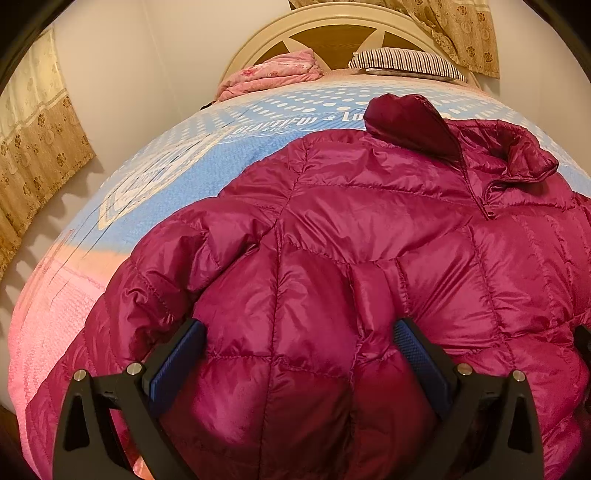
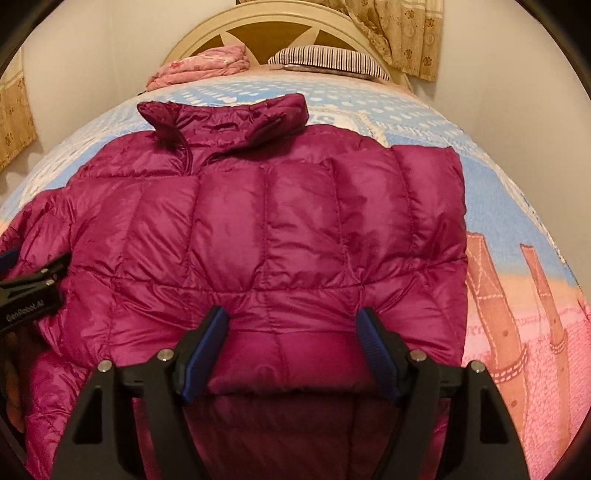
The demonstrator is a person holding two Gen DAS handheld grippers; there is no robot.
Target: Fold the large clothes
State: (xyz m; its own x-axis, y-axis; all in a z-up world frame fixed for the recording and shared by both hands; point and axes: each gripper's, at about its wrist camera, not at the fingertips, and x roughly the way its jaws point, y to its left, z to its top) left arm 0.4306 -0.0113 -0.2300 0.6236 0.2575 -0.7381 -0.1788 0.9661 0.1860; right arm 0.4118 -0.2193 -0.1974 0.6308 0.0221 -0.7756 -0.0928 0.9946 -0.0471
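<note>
On blue-pink bedspread point(image 1: 147, 192), magenta jacket point(image 1: 351, 258), headboard point(image 1: 332, 33)

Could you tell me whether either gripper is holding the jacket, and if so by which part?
Nothing is held: the left gripper and right gripper are both open over the magenta jacket's lower half.

Blue, white and pink printed bedspread point(image 1: 177, 173) covers bed. Folded pink floral quilt point(image 1: 273, 72) and striped pillow point(image 1: 406, 62) at head end, side by side, against cream arched headboard point(image 1: 258, 40). Beige floral curtains point(image 1: 40, 147) on wall.
</note>
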